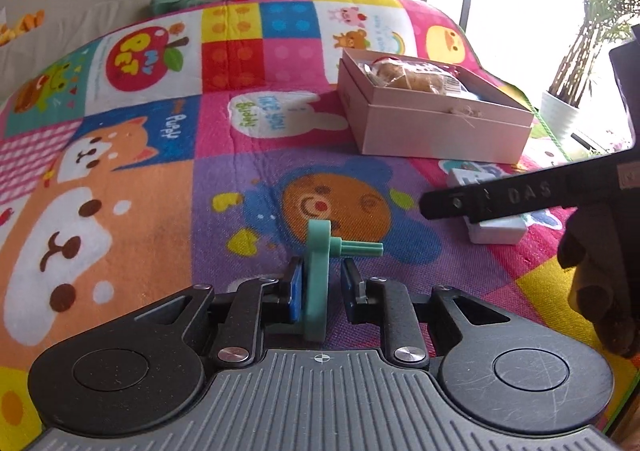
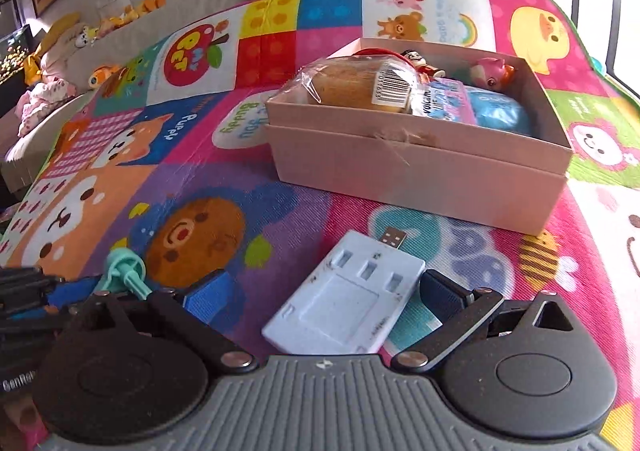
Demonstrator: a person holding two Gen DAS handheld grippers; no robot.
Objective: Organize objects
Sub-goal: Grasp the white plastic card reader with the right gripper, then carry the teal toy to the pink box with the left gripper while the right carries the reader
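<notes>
While the pink box already holds bread and toys, two items remain out — left gripper fingers clamped on the green peg piece, right gripper fingers spread wide around the white USB hub lying on the mat, not gripped.

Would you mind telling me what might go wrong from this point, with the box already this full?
1. The teal plastic peg piece shows a gap beside one of the left gripper jaws, so it may twist or slip.
2. The right gripper straddles the flat white USB hub lying low on the colourful play mat; closing may scrape the mat or miss.
3. The pink cardboard box is crowded; additions may not settle.
</notes>
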